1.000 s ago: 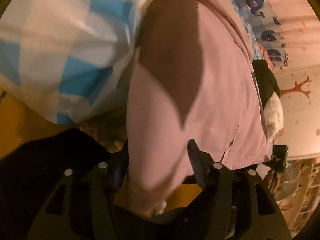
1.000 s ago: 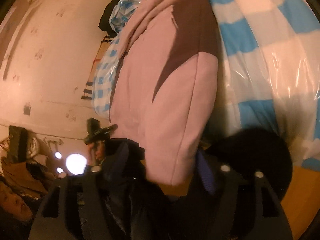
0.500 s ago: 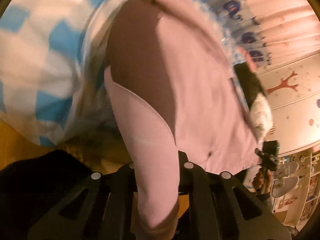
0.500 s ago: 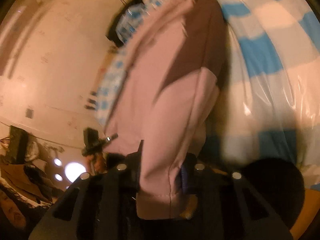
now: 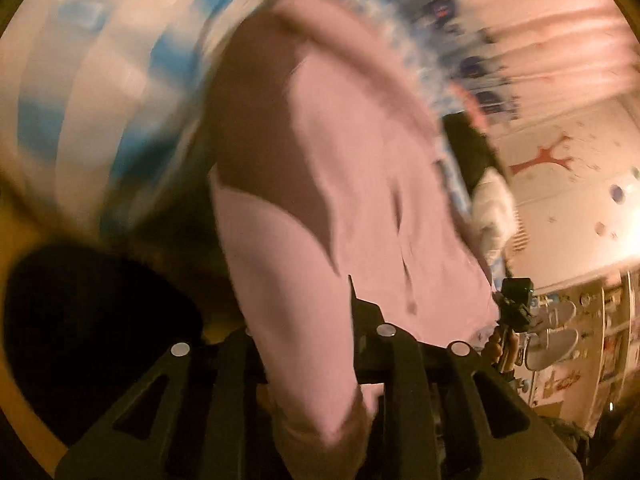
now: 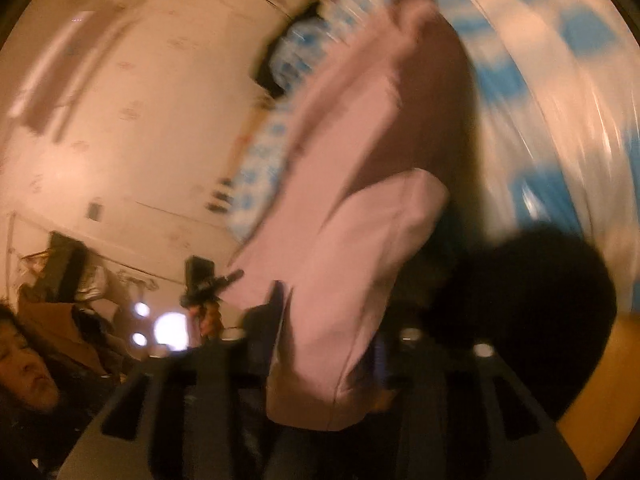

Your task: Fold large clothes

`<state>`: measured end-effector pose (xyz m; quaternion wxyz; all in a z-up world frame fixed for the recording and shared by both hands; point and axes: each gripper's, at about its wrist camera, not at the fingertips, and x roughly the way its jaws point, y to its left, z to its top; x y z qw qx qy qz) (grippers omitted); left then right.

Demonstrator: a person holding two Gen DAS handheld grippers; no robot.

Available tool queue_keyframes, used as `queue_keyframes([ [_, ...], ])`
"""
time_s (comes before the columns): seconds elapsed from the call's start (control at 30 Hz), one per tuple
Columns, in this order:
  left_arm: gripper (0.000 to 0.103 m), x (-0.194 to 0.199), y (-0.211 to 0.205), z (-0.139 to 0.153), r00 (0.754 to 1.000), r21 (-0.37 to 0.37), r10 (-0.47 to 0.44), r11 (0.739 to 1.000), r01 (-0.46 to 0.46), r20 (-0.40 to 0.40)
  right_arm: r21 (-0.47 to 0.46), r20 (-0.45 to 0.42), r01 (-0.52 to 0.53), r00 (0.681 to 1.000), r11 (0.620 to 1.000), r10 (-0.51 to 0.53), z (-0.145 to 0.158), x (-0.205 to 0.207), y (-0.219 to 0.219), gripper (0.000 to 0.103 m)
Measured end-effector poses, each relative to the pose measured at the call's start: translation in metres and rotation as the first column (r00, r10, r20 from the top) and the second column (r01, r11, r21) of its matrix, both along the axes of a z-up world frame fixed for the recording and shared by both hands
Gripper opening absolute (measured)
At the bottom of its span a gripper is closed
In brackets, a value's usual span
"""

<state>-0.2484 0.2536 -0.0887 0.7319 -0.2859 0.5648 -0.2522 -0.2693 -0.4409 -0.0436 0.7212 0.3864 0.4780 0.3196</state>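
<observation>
A large pink garment (image 5: pixel 360 184) with a dark brown panel hangs stretched from the bed toward both cameras; it also shows in the right wrist view (image 6: pixel 352 208). My left gripper (image 5: pixel 304 340) is shut on one pink end of it, the cloth pinched between the black fingers (image 5: pixel 372 320). My right gripper (image 6: pixel 324 340) is shut on the other pink end, with its hem hanging below the fingers (image 6: pixel 272 320). Both views are blurred by motion.
A blue and white checked cover (image 5: pixel 100 92) under clear plastic lies on the bed (image 6: pixel 560 80). A black round object (image 6: pixel 532 312) sits near the wooden edge. Dark clothes (image 5: pixel 472 148) lie at the bed's far end. A person (image 6: pixel 24 364) stands at lower left.
Both grippers have closed on the garment's pink ends and lifted them; the cloth now hangs from the fingers. Both cameras are swinging, blurring the views.
</observation>
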Motion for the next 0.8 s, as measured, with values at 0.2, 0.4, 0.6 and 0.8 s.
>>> queue_keyframes([
  [0.2, 0.056, -0.004, -0.012, -0.028, 0.999, 0.039, -0.014, 0.999, 0.016, -0.049, -0.087, -0.044, -0.053, 0.998, 0.995, 0.049, -0.003, 0.002, 0.01, 0.071],
  [0.4, 0.024, -0.005, -0.023, -0.022, 0.999, 0.086, -0.03, 0.996, 0.028, 0.02, -0.297, -0.043, -0.095, 0.995, 0.95, 0.085, 0.001, -0.001, 0.03, 0.058],
  [0.6, 0.013, -0.007, -0.006, 0.026, 0.991, 0.0, 0.024, 1.0, -0.025, 0.13, -0.081, 0.035, 0.01, 0.999, 0.997, -0.008, -0.004, -0.012, 0.0, 0.027],
  [0.8, 0.013, -0.006, 0.011, 0.089, 0.963, -0.069, 0.059, 0.997, -0.042, 0.263, 0.076, 0.154, 0.09, 0.983, 0.993, -0.101, 0.036, -0.023, -0.036, 0.027],
])
